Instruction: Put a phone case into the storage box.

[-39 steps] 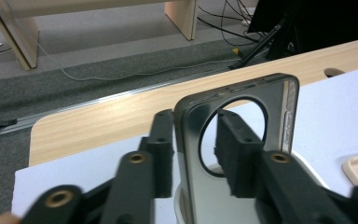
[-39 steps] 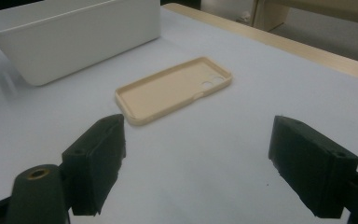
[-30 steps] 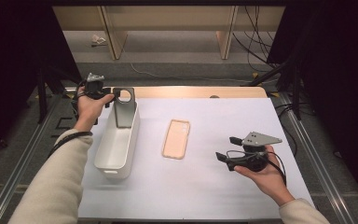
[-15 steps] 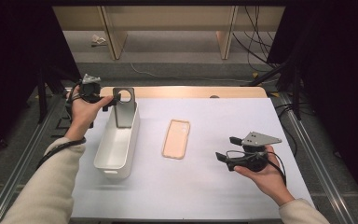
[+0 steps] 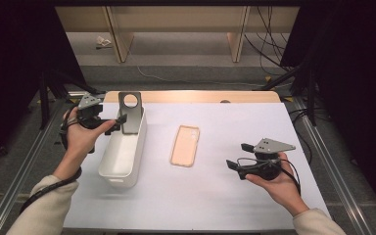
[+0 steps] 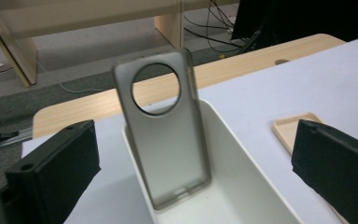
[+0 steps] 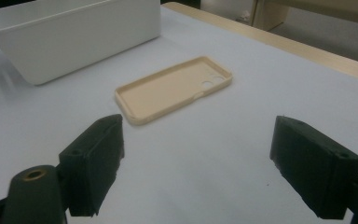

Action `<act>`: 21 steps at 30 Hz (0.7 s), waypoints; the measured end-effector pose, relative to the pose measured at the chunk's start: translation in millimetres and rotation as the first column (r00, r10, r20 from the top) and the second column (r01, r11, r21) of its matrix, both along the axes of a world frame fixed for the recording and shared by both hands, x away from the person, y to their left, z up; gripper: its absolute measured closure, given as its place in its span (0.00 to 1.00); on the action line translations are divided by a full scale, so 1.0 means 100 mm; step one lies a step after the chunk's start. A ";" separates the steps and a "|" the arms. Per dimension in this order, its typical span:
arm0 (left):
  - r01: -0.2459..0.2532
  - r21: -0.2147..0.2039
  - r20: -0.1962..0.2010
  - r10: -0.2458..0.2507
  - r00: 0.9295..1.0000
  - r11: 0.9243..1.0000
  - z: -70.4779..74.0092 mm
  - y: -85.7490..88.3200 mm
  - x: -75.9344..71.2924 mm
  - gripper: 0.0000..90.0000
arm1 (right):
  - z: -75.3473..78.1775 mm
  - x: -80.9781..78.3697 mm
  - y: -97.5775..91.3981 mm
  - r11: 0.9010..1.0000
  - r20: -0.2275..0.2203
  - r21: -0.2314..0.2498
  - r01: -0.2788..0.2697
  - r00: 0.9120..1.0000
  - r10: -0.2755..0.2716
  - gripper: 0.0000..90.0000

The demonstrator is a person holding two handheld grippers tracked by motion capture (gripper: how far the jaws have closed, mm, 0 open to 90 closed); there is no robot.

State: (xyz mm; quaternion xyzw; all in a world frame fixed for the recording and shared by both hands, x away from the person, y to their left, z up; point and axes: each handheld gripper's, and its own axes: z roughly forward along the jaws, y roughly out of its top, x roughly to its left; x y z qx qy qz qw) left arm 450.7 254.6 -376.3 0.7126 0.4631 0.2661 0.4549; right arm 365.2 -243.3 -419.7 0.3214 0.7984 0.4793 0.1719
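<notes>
Now, line by line:
Left jaws: standing wide apart, having just been opening; nothing between the pads, the grey phone case framed in the gap but clear of both.
Left gripper (image 5: 120, 121): pulling back toward the table's left edge, away from the bin, compared with a second ago when it was closing on the case's top.
Grey phone case (image 6: 165, 128): standing on end inside the white bin (image 5: 108, 164), leaning against the far end wall, round camera hole uppermost; released and staying put.
Right jaws: also spread, nothing between them.
Right gripper (image 5: 236, 156): hovering low over the white table (image 5: 210, 200), pointing toward the beige phone case, unchanged from the earlier pictures.
Beige phone case (image 7: 173, 88): lying flat, open side up, on the table between bin and right gripper, well apart from both.
Meaning for the work: first case looking delivered into the bin; beige case probably next, and within easier reach of the right gripper.
Risk: upright case possibly tipping if the bin gets nudged.
</notes>
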 end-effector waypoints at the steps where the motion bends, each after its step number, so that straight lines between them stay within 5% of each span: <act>1: 0.004 0.004 0.004 -0.004 1.000 1.000 -0.02 -0.01 -0.04 0.00 | 0.00 0.00 0.00 1.000 0.000 0.000 -0.002 1.000 0.002 0.21; 21: 0.150 -0.010 0.029 -0.150 0.988 0.989 -0.21 -0.35 -0.81 0.01 | 0.00 0.00 0.01 1.000 0.000 -0.007 -0.005 1.000 0.005 0.20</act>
